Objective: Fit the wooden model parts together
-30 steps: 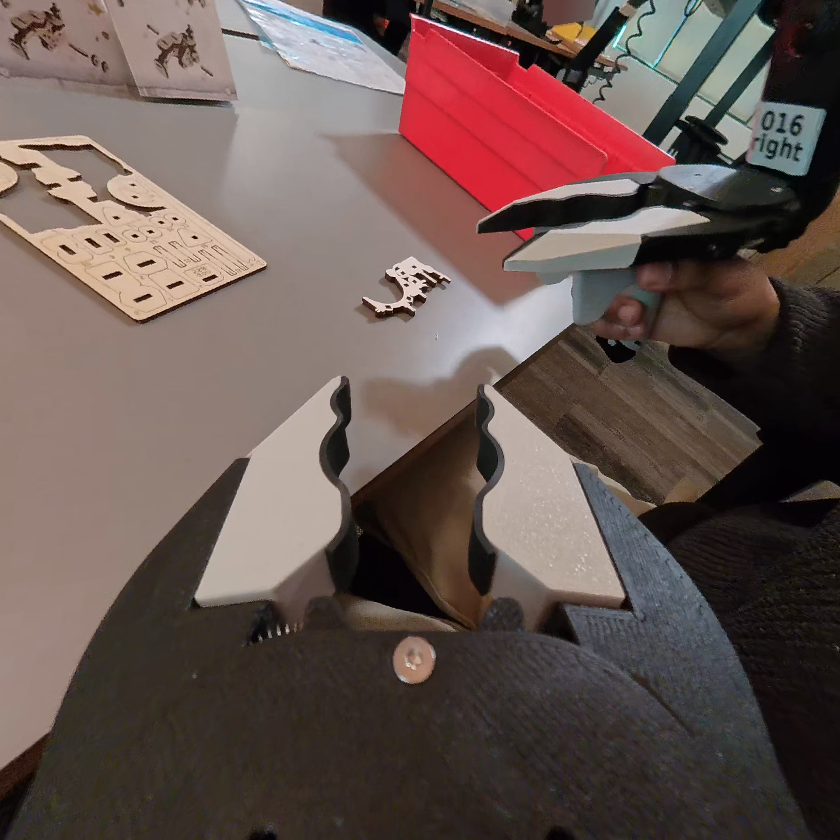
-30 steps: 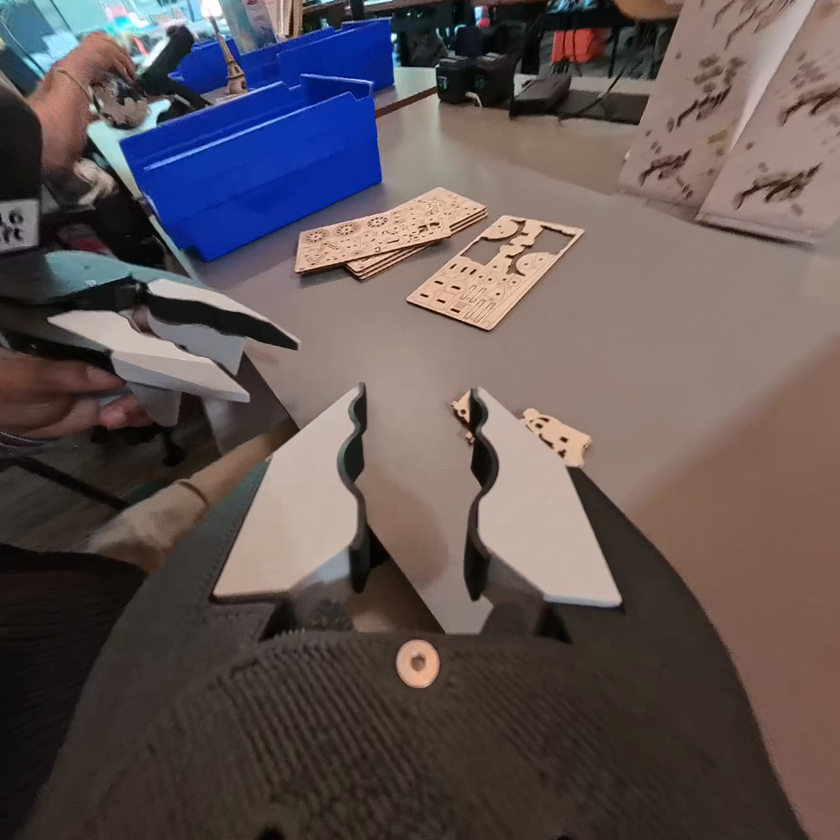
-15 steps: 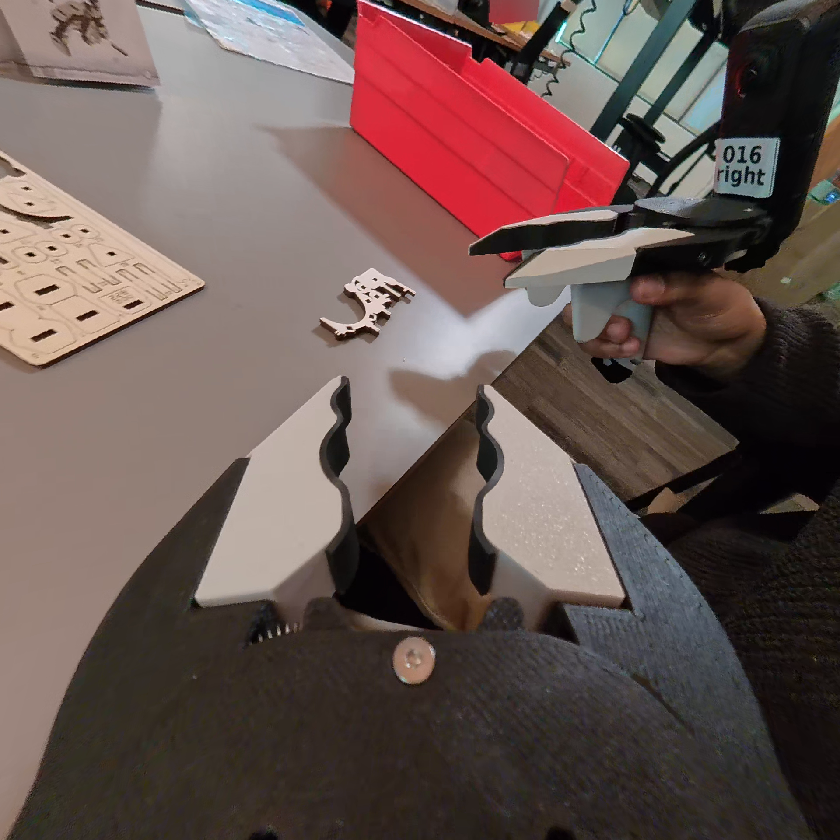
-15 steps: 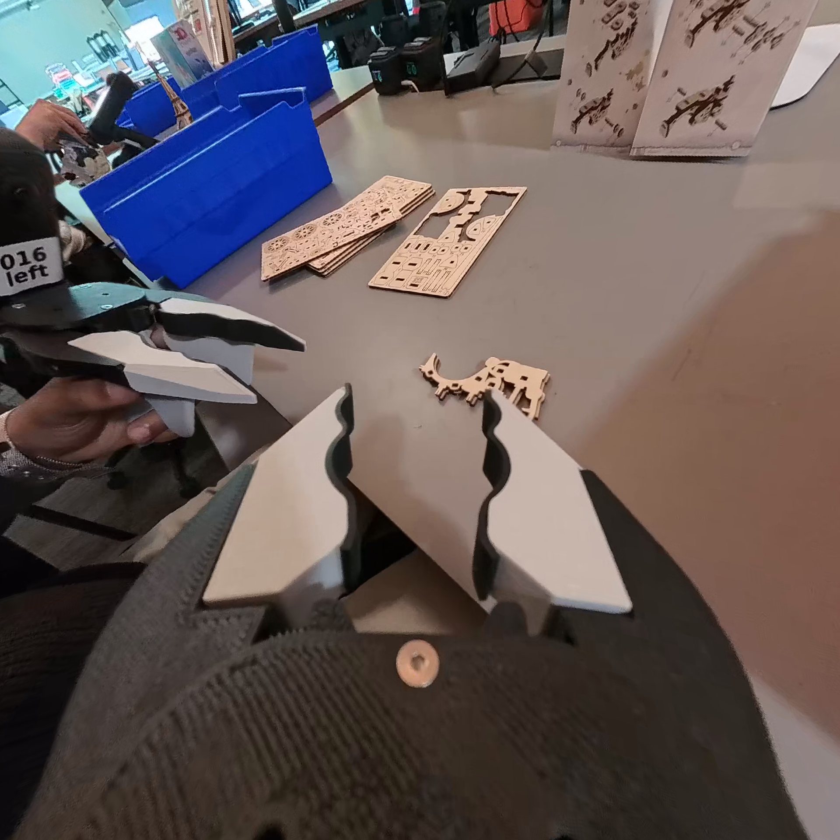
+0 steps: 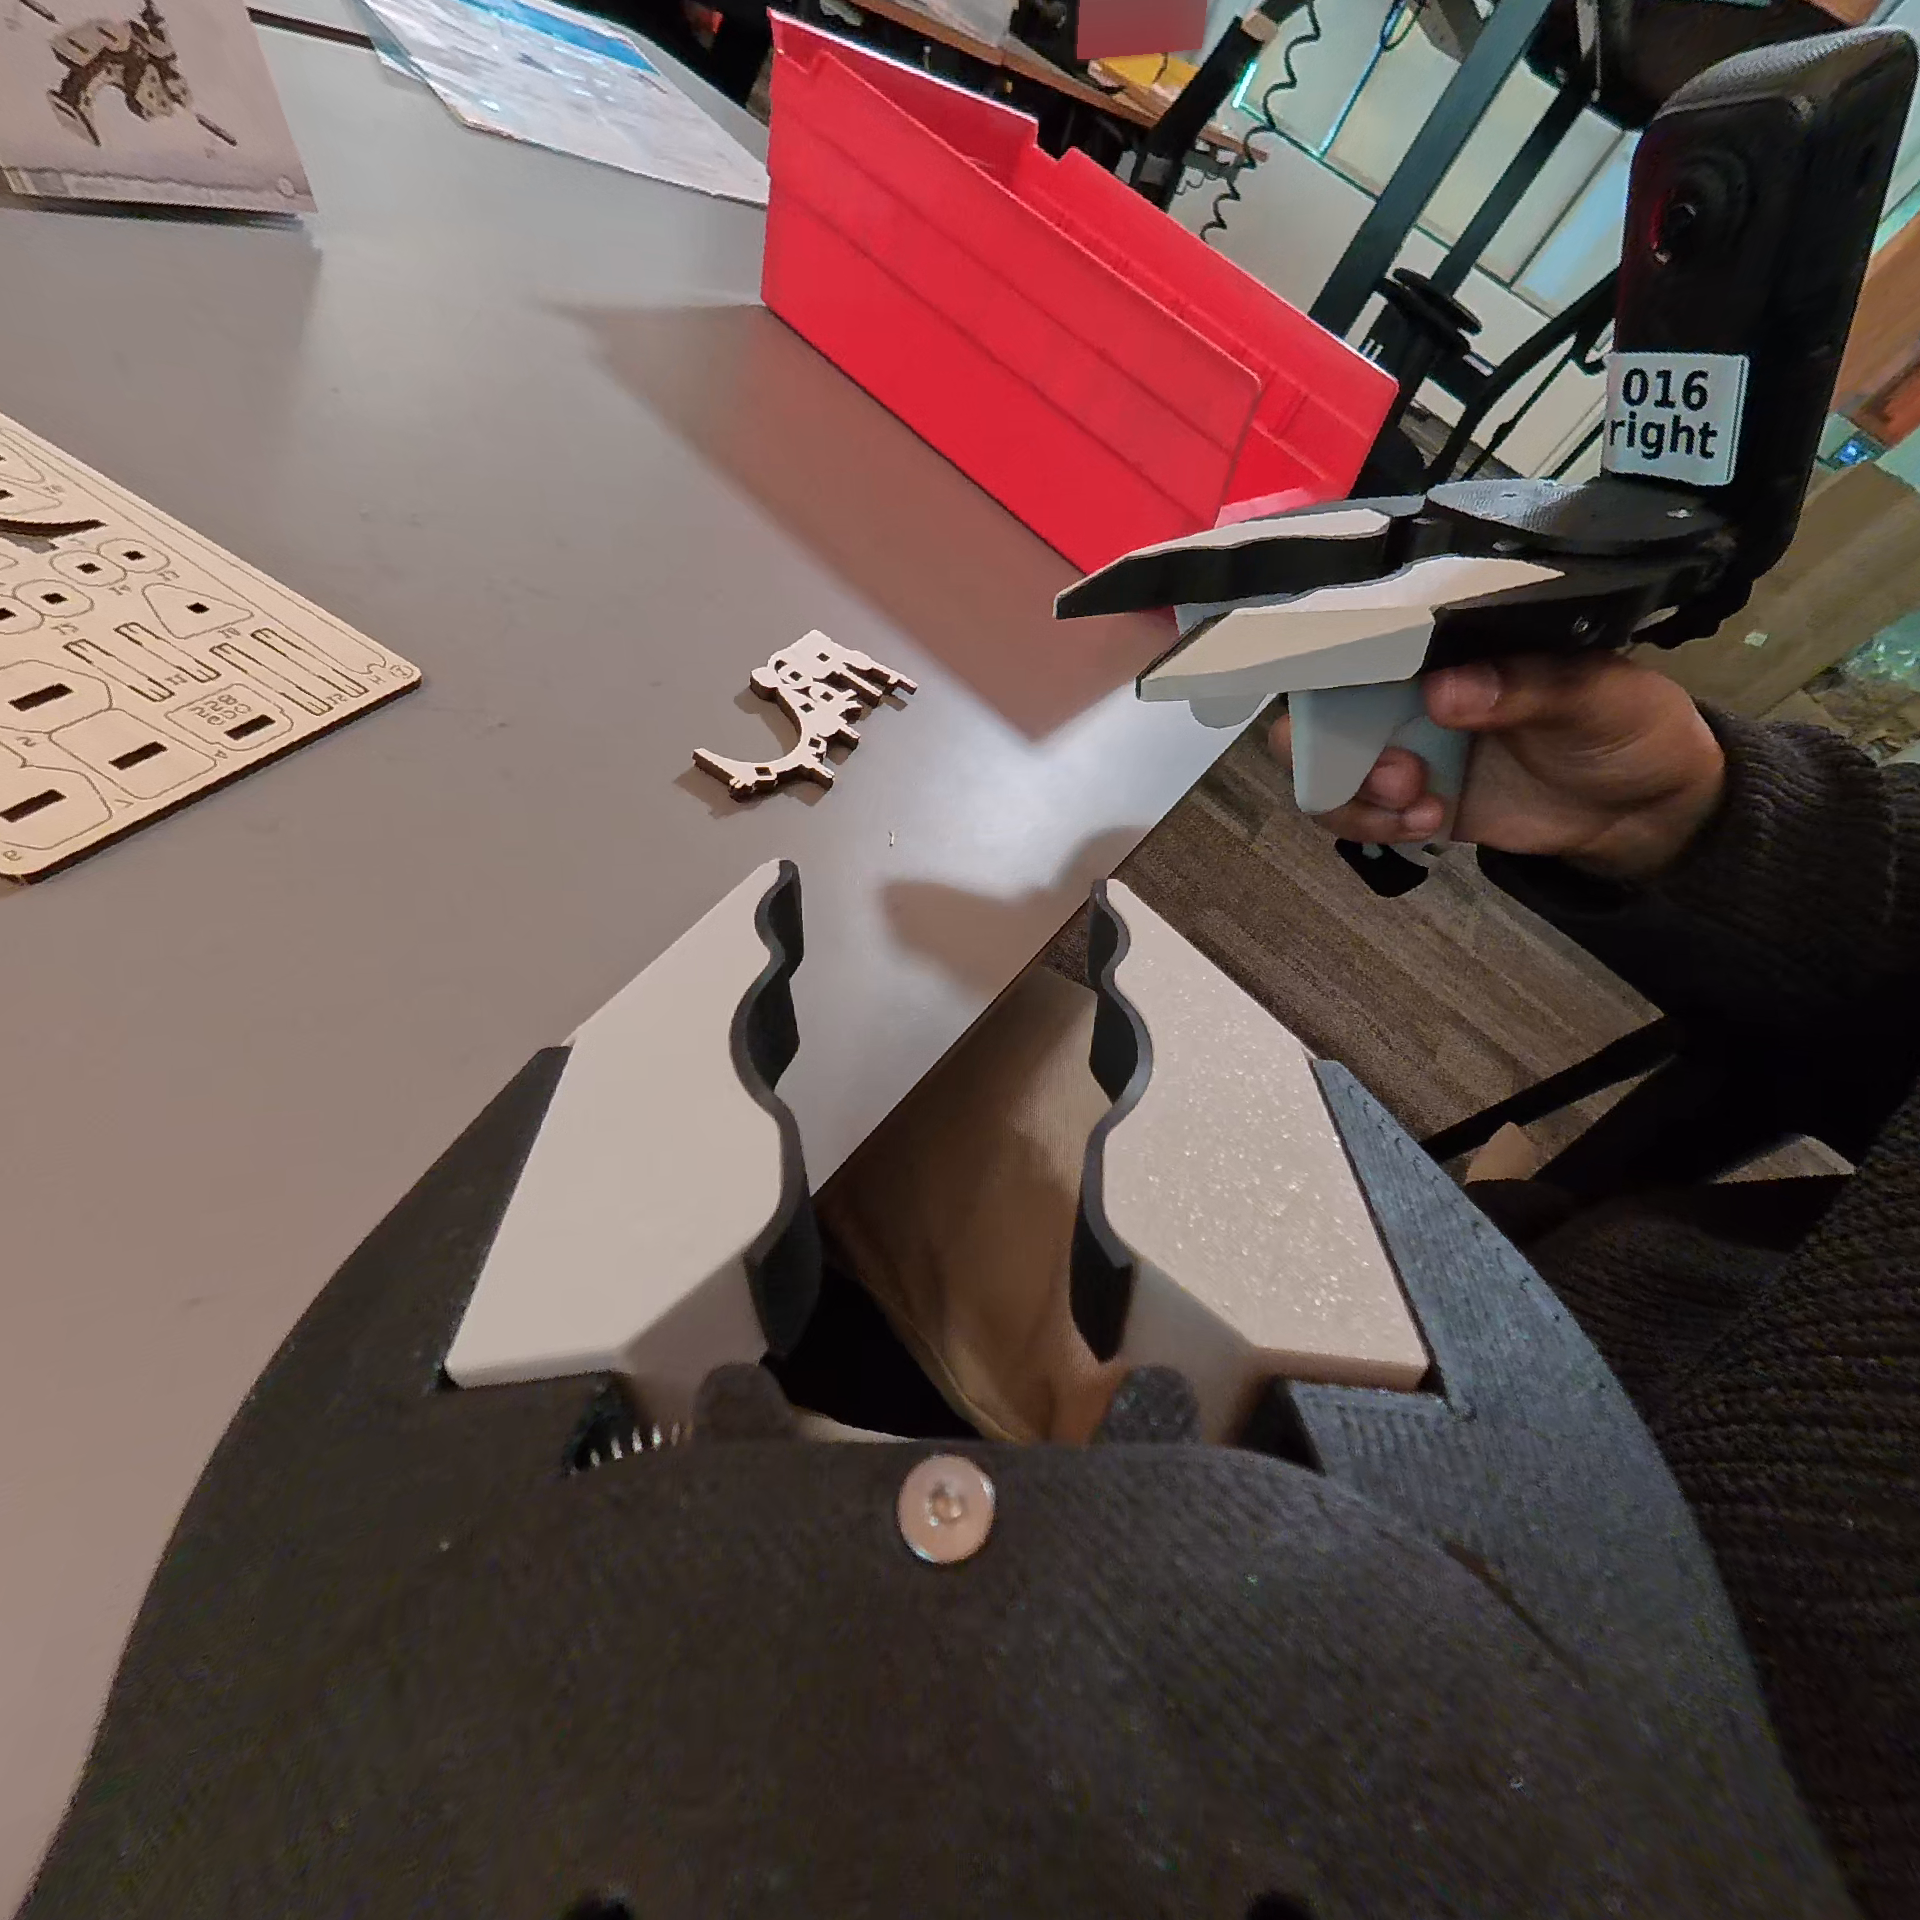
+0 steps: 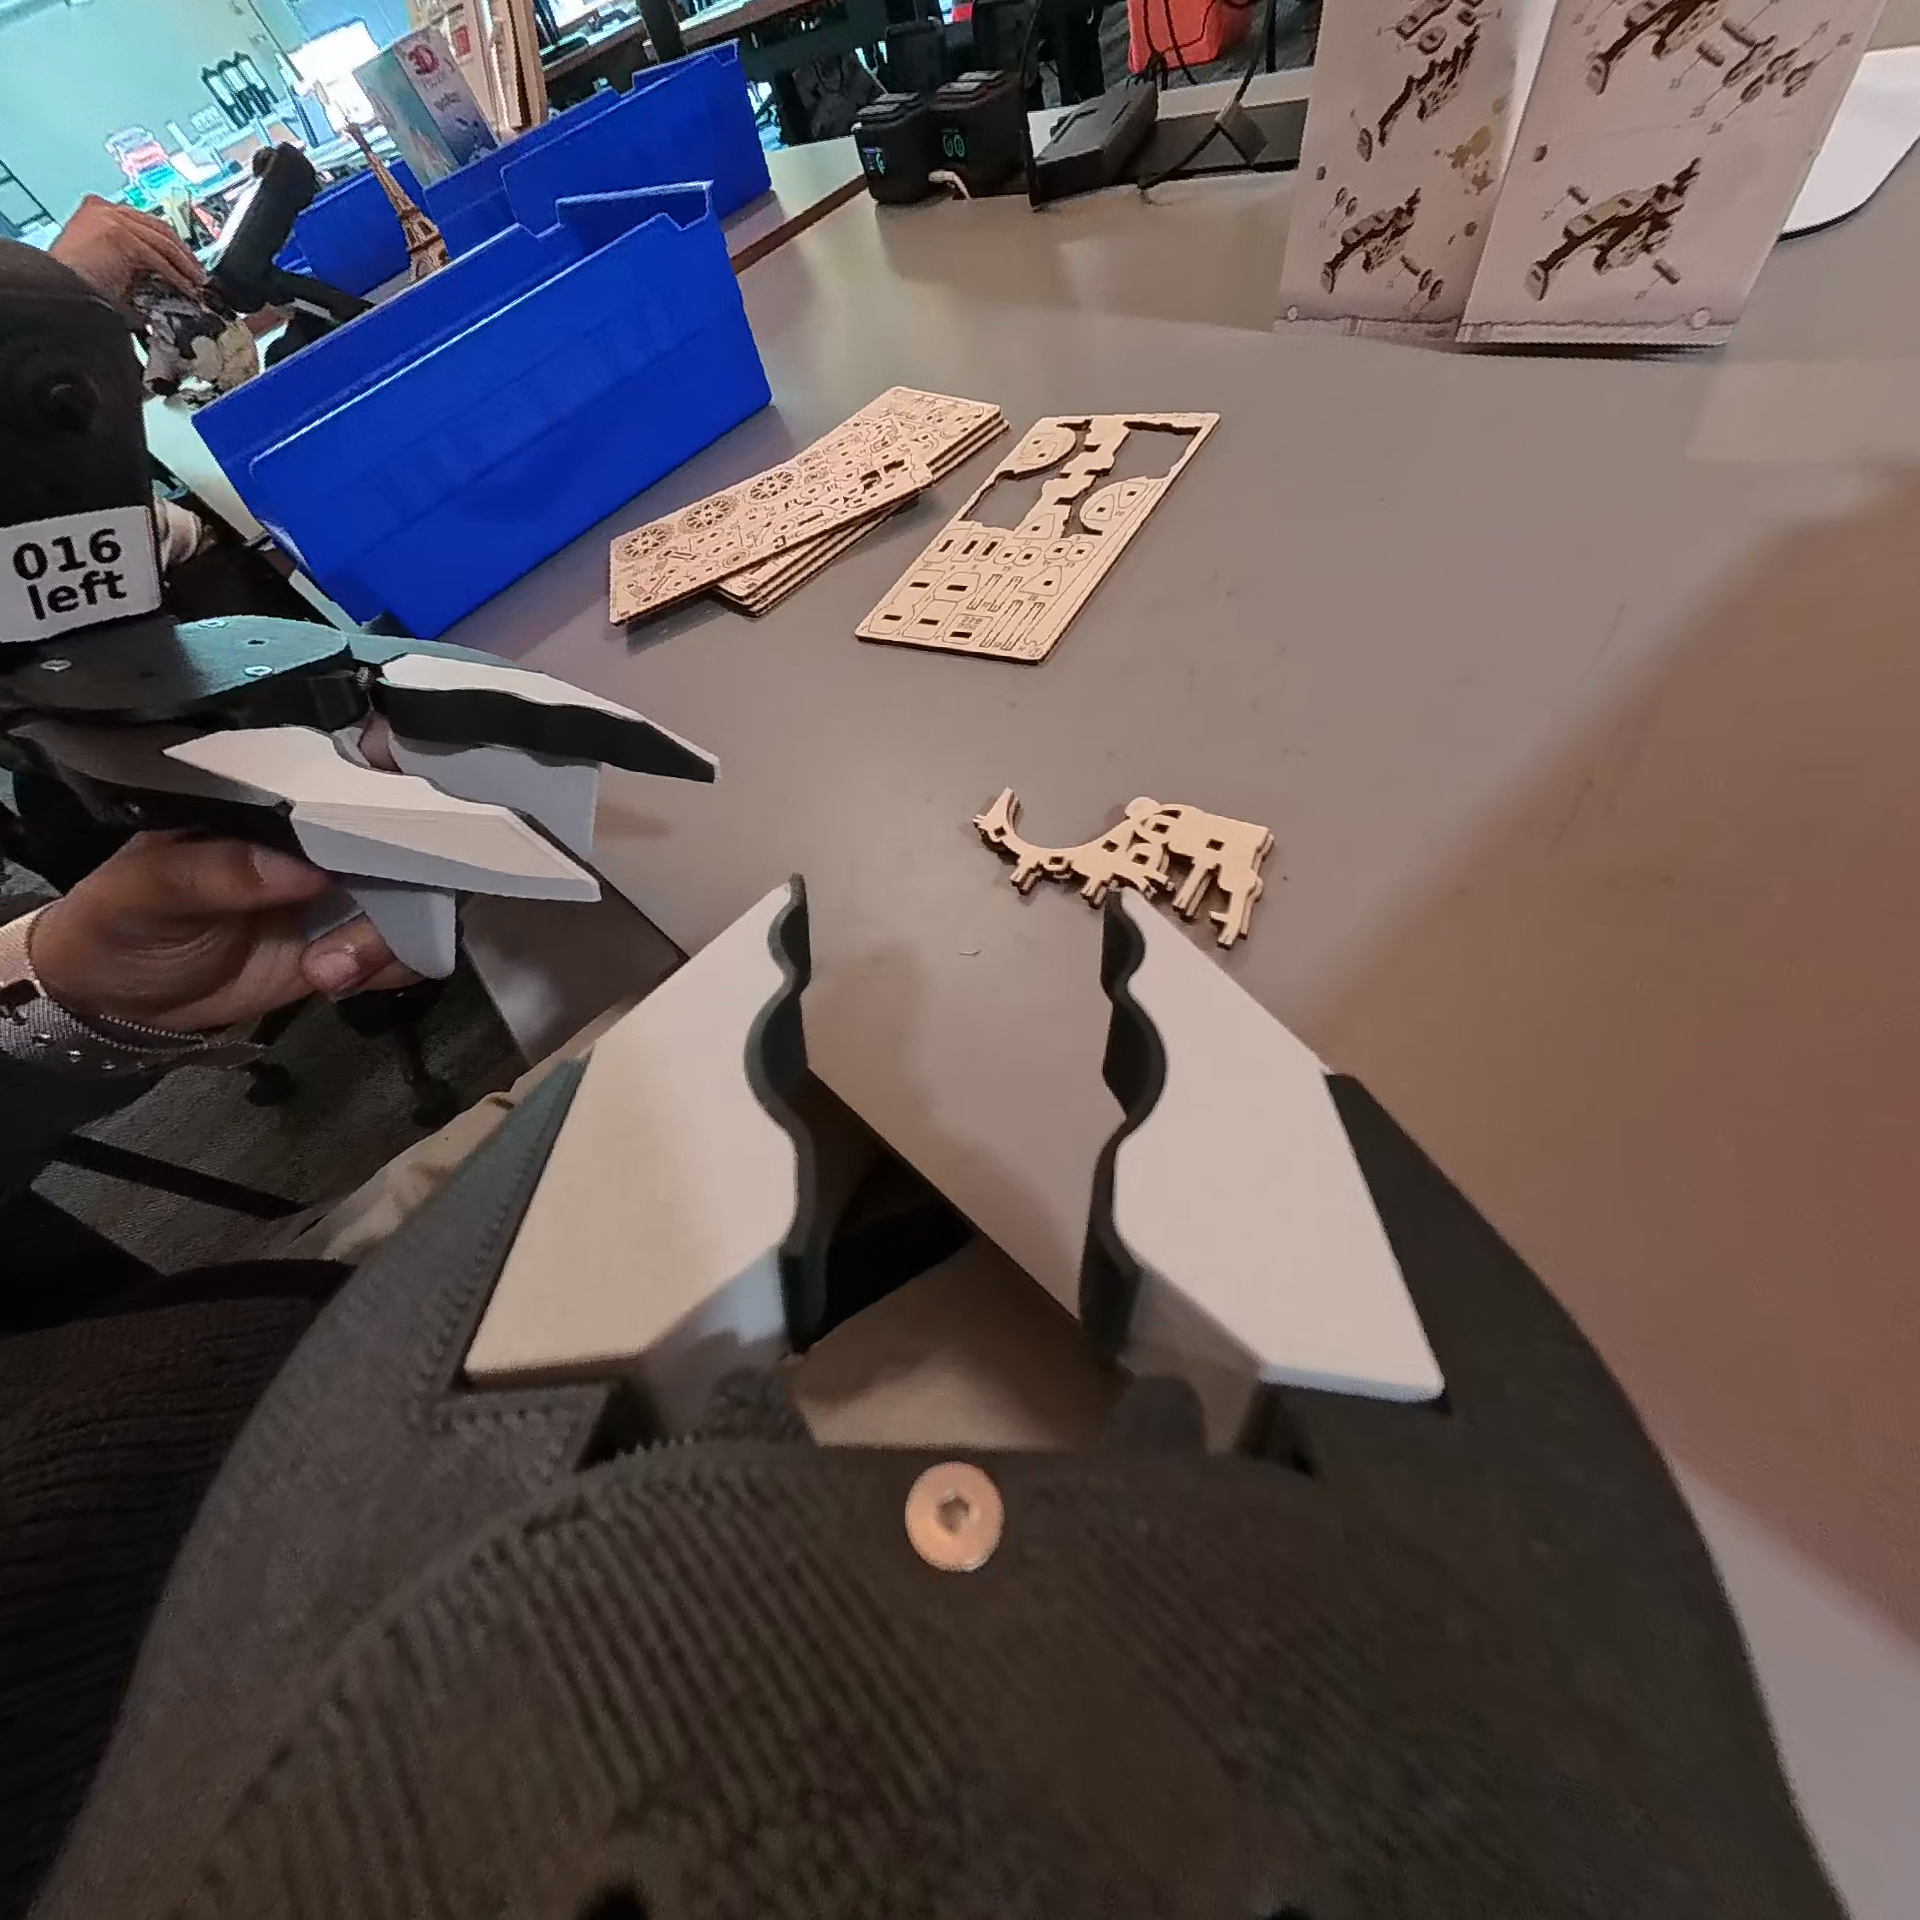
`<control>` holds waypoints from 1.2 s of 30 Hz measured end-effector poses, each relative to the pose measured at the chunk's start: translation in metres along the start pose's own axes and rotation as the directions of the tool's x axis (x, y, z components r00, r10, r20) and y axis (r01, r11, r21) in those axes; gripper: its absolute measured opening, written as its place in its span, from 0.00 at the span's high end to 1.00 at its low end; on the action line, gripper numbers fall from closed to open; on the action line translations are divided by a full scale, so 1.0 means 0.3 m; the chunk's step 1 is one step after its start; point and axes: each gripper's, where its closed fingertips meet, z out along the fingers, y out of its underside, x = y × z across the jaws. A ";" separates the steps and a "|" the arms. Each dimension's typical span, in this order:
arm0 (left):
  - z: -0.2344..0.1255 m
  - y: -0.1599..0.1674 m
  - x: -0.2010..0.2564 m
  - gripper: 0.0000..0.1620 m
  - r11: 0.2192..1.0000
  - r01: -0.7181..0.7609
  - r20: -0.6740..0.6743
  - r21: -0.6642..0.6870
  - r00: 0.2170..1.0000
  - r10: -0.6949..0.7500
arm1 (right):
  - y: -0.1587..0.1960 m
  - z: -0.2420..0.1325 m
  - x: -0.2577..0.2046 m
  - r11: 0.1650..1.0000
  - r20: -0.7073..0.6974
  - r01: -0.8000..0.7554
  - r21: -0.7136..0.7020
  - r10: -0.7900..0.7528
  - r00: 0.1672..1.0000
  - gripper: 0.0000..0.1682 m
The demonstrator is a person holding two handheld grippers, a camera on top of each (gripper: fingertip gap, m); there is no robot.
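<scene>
Tongs first: the left tongs point(image 5: 943, 914) and the right tongs point(image 6: 951, 914) both stand apart and empty, held over the near edge of the table point(image 5: 499, 436), one facing the other. Since a second ago the right tongs have drawn back from the loose wooden part point(image 6: 1132, 852), which then lay half hidden behind one finger and now lies flat and in full view just past their tips. That reads as lining up for a fresh pick; nothing is joined yet.

Beyond the part lie a half-emptied cut-out sheet point(image 6: 1039, 540) and, beside it, a stack of uncut sheets point(image 6: 810, 509), probably the source of the mating piece. A blue bin point(image 6: 499, 436) stands farther off, a red bin point(image 5: 1039, 343) on the opposite side. Nothing blocks the part.
</scene>
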 end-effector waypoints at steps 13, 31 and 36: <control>0.004 0.007 0.001 0.66 1.000 -0.002 0.003 -0.010 1.000 0.002 | 0.004 0.005 -0.007 1.000 0.011 -0.005 -0.006 0.005 1.000 0.67; 0.005 0.011 0.016 0.73 1.000 0.005 -0.021 -0.015 1.000 -0.005 | -0.013 0.000 -0.046 0.998 0.047 0.063 0.021 -0.064 0.997 0.71; 0.008 0.014 0.027 0.73 0.999 0.036 -0.038 -0.018 0.999 -0.036 | 0.013 0.002 -0.063 0.998 0.092 0.061 -0.023 -0.059 0.994 0.77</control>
